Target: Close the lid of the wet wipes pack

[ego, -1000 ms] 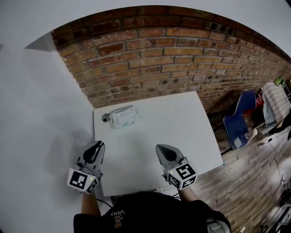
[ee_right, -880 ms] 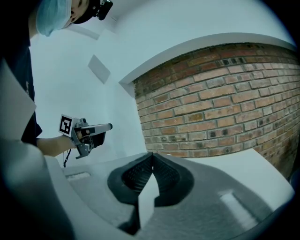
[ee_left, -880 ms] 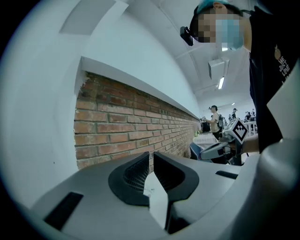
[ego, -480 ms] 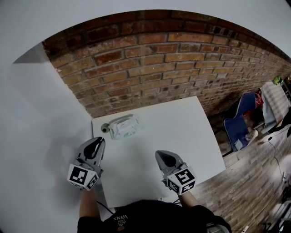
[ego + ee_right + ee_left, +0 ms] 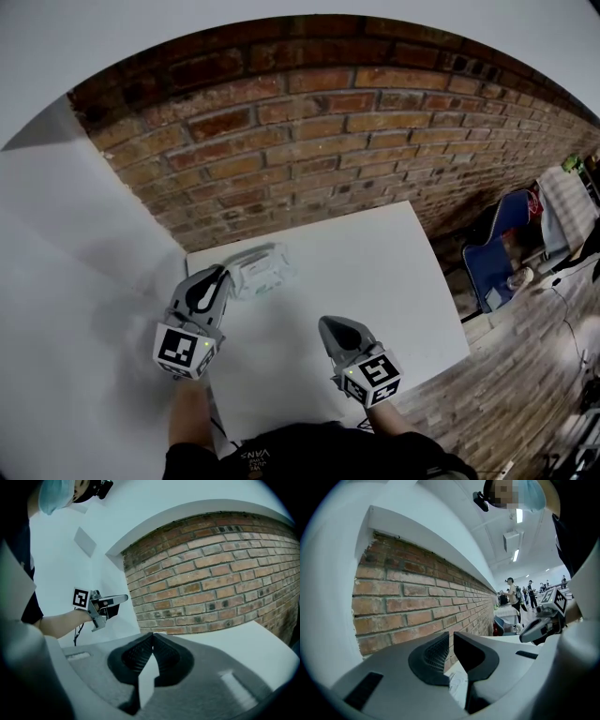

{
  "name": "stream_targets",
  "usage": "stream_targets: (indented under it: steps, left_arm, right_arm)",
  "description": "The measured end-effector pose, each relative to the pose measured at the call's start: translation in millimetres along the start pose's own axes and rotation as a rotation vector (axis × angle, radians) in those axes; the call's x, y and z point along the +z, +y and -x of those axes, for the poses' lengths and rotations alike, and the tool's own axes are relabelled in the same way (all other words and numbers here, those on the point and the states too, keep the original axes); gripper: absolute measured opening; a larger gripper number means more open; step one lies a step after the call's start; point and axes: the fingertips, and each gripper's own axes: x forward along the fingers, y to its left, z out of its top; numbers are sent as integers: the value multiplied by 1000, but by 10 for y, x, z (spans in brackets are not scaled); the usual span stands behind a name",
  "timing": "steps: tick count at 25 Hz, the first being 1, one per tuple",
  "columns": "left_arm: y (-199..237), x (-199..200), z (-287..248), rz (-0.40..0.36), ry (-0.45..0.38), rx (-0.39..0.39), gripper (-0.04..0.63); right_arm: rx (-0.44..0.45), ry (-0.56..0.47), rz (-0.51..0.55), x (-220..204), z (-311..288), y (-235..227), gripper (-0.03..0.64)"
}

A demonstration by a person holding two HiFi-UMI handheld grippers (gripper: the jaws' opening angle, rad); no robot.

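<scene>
So the big change in the last second: the left gripper [image 5: 218,278] has moved up from the lower left of the frame and its tip is now just beside the left end of the wet wipes pack [image 5: 264,274], maybe touching it, I honestly can't tell from above. A second ago it was well apart from the pack, hanging back near the person's body. The right gripper [image 5: 330,325] has barely budged and still hovers over the bare middle of the white table [image 5: 384,272], away from everything. The pack itself sits in the upper left corner of the table, close to the brick wall [image 5: 309,141], same spot as before. Tongs-wise, the left one is only cracked apart by a sliver with nothing in between, and its own view shows the printed white pack right under the jaws. The right one is clenched tip to tip and empty. My read is the left is lining up to push the lid down, so the closing hasn't happened yet. The little grey round bit at the pack's left end is now hidden behind the gripper, so I can't say how the lid stands. As for what's in the pack, no wipes are showing, just the white wrapper.
</scene>
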Motion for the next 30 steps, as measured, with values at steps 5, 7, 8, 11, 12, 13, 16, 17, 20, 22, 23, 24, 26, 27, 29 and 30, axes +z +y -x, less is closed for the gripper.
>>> stream_targets:
  steps: [5,7,8,11,12,13,16,17,20,22,23,24,26,27,29,30]
  left_arm:
    - [44,-158,-239,10,3,-28,41]
    - [91,-237,-331,28,11,-31,41]
    - [118,-279,-378,38,14,-32,41]
    - [190,-425,-525,64,29,-34,41]
    - [207,-475,-574,72,36,-34,41]
    - [221,-526,-623,79,45,-34,41]
    - [251,-678,-759,90,71,-37,41]
    - [260,-734,-798,95,80,-39,41]
    - [292,-907,-904,112,102,-44,41]
    - [307,-1018,-964,120,116,-48,41]
    - [309,-1076,-991,121,124,-51,41]
    - [308,-1134,-1016,121,134,-55,41]
    - [307,-1243,-1061,126,152,-62,41]
    - [308,-1290,-1081,132,159,-65,41]
    - [316,-1378,-1114,147,173,-67,41]
    - [320,-1424,-1126,153,182,-68,41]
  right_arm:
    - [-18,21,-2,-55,-123,-60,-2]
    - [-28,29,-5,-81,-168,-98,-2]
    - [-33,34,-6,-96,-191,-116,-2]
    - [-44,46,-5,-132,-246,-161,-3]
    - [-48,51,-6,-145,-258,-177,-2]
    - [-53,56,-8,-158,-269,-193,-2]
    - [-64,76,-17,-191,-298,-231,-2]
    - [-69,82,-20,-206,-307,-241,-2]
    - [-82,92,-20,-274,-339,-290,-2]
    - [-86,103,-21,-308,-363,-309,-2]
    - [-87,109,-21,-325,-376,-315,-3]
    - [-88,114,-22,-343,-392,-319,-3]
    - [-88,121,-23,-377,-423,-325,-2]
    - [-88,125,-22,-390,-437,-329,-3]
    - [-88,130,-22,-410,-461,-336,-2]
    - [-87,132,-22,-418,-473,-338,-2]
